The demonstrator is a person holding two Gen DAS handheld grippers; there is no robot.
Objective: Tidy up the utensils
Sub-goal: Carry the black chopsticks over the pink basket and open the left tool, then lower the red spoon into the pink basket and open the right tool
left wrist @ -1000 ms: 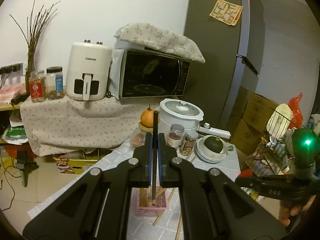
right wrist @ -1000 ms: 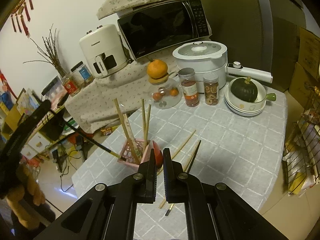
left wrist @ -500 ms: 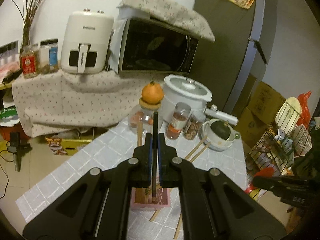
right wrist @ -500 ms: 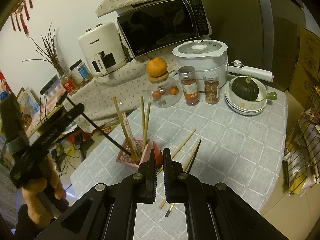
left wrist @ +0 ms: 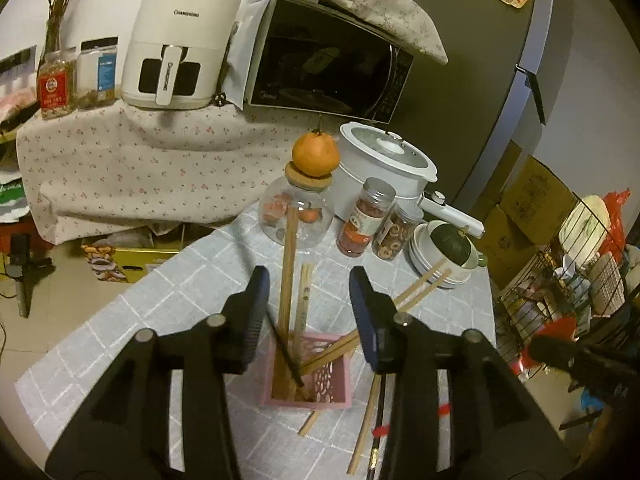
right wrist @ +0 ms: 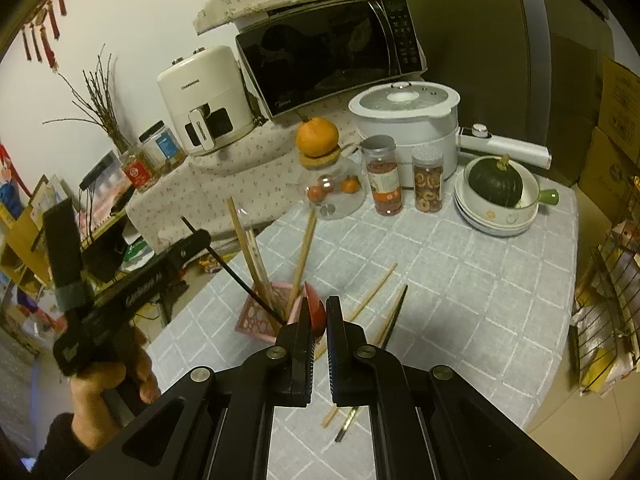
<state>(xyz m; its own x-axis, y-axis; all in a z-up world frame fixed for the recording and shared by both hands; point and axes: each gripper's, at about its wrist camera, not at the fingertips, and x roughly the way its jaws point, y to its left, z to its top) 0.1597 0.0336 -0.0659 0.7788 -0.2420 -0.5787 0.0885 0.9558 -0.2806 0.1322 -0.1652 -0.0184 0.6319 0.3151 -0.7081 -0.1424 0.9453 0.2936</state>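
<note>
The black chopstick stands tilted in the pink perforated holder, its lower tip down among the wooden chopsticks already there and its upper end leaning toward the left finger of the left gripper. That gripper's jaws stand wide apart on either side of the holder, and the black stick appears to lie free between them, nearer the left pad; whether it touches that pad cannot be told. In the right wrist view the same stick slants up and away from the holder toward the left gripper, so its long axis runs obliquely, not upright. Outward from the holder, the loose utensils lie on the grey checked tablecloth: a pale wooden chopstick and a dark one just beyond and to the right of the holder, their long axes running diagonally away toward the bowls. They sit just ahead and to the right of the right gripper, which looks the nearer hand for them. Its jaws are nearly closed with a red spoon-like piece showing in the narrow gap; whether they actually pinch it is unclear.
</note>
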